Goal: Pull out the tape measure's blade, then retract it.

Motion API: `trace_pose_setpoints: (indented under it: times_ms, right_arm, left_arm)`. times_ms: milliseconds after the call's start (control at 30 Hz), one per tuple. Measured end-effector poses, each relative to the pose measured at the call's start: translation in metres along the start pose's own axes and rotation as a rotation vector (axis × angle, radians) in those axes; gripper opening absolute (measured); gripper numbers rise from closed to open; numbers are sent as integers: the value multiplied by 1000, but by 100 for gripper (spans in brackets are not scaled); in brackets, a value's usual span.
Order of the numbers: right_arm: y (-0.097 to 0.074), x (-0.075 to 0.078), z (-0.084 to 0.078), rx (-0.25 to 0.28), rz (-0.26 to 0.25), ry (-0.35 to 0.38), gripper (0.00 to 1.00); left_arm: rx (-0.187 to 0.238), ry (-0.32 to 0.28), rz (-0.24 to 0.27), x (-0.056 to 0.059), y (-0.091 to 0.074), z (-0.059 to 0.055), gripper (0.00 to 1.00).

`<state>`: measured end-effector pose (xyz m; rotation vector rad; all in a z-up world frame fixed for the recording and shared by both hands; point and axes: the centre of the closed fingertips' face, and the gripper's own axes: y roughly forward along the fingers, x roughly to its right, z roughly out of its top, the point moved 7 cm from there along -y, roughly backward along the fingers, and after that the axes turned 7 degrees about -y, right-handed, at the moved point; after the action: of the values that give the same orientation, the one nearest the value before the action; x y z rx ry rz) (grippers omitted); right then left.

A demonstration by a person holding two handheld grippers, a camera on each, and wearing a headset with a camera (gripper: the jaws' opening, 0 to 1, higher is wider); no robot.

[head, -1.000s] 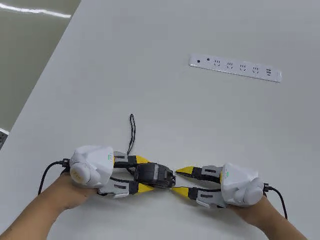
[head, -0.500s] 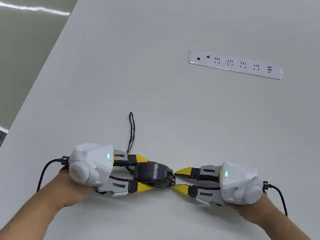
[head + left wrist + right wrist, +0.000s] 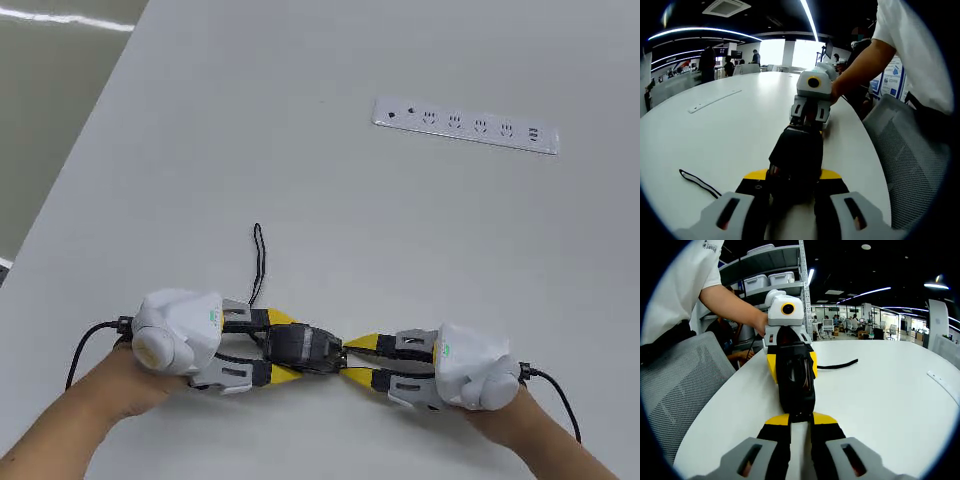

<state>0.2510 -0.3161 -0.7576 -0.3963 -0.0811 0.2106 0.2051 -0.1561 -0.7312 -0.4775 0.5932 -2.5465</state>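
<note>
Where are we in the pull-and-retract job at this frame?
Done: left gripper grips the tape measure on the table. In hand: right gripper sits at its mouth, jaws nearly together. No blade shows out, so the pull looks unstarted, or already retracted; I can't tell which. If unstarted, pull and retract remain.

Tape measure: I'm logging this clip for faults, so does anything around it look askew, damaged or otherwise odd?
Nothing stands out. The tape measure sits level on the table, gripped by the left claw, with the right claw closed at its front end. Its strap trails loose on the table, and the power strip lies flat.
</note>
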Motion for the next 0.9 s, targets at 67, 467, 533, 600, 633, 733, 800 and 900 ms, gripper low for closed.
trace_pose_setpoints:
  times_ms: [67, 467, 533, 600, 633, 733, 800, 900]
  right_arm:
    - [0, 0, 0, 2, -3, 4, 13]
    - [0, 0, 1, 3, 2, 11, 12]
    - [0, 0, 1, 4, 6, 33, 12]
    - [0, 0, 1, 4, 3, 26, 12]
    - [0, 1, 0, 4, 2, 34, 12]
    - [0, 0, 0, 5, -2, 42, 12]
    - [-1, -1, 0, 6, -3, 48, 12]
    - [-1, -2, 0, 6, -5, 46, 11]
  left_arm:
    - [-3, 4, 0, 0, 0, 0, 30]
    - [-1, 12, -3, -1, 0, -1, 30]
    - [-1, 13, -3, 0, 0, -1, 30]
    - [1, 12, -1, 0, 0, -1, 30]
    - [1, 13, -2, 0, 0, -1, 30]
    - [-7, 16, -5, -1, 0, 0, 30]
    - [-7, 17, -7, -1, 0, -1, 30]
    - [-1, 14, -8, -1, 0, -1, 30]
